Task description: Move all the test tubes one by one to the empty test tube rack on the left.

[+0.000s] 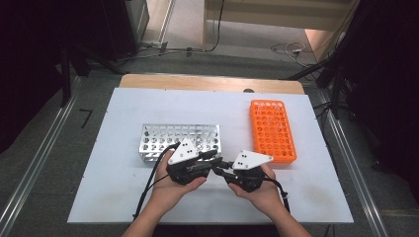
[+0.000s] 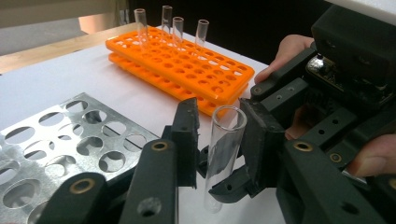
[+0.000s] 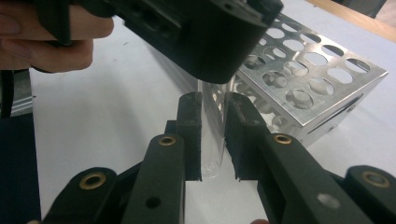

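I've got both grippers meeting near the front-centre of the white tabletop, btwn the perforated silver metal rack and me. A clear glass test tube stands upright, open mouth up, btwn them. R gripper has its black jaws closed in on the tube's lower part, pads against the glass on both sides w/ the rounded bottom poking out just below. L gripper has jaws part open around the same tube near its rim; a gap shows on the left side, and I can't tell if the right pad touches. The orange plastic tube rack sits further back on the right w/ four more clear empty tubes standing in its far end. Silver rack's holes are empty as far as I see.
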Action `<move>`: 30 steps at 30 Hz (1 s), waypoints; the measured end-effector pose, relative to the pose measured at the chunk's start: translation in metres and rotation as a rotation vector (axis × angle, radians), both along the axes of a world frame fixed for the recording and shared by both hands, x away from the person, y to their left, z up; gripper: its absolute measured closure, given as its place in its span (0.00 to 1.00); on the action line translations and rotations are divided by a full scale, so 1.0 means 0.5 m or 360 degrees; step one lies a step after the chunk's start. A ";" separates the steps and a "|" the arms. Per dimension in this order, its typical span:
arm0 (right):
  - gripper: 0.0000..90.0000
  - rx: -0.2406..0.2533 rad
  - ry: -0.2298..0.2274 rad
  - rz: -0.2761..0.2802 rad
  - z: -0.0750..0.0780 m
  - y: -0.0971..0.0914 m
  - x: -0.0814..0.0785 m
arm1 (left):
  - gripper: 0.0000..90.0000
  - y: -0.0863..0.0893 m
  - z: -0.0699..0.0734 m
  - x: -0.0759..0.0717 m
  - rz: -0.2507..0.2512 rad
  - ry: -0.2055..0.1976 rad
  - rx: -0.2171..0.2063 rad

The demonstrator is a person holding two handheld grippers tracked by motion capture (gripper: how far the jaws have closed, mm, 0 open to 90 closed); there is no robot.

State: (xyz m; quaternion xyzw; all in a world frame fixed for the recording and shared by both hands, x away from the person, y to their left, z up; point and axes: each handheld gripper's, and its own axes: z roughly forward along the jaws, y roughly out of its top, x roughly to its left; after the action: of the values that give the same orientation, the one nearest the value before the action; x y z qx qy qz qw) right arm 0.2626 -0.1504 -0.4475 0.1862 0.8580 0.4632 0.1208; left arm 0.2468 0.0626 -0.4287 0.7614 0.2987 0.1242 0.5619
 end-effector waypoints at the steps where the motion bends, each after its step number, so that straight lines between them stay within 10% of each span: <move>1: 0.83 0.0002 -0.0008 0.0005 0.001 0.001 0.000 | 0.77 0.000 0.000 0.000 -0.0005 0.0003 0.0002; 14: 0.81 0.0054 0.0033 0.0034 0.001 -0.005 0.002 | 0.83 0.001 0.007 -0.001 -0.0026 0.0002 -0.0010; 30: 0.14 0.0221 0.0137 -0.0141 0.010 -0.115 0.011 | 0.84 0.016 0.027 0.029 0.0060 0.0000 -0.0013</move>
State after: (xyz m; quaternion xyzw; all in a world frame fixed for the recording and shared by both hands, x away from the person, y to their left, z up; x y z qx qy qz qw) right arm 0.2682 -0.2081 -0.4426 0.2517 0.8190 0.5075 0.0911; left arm 0.2612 0.0706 -0.4154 0.7533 0.3135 0.1335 0.5625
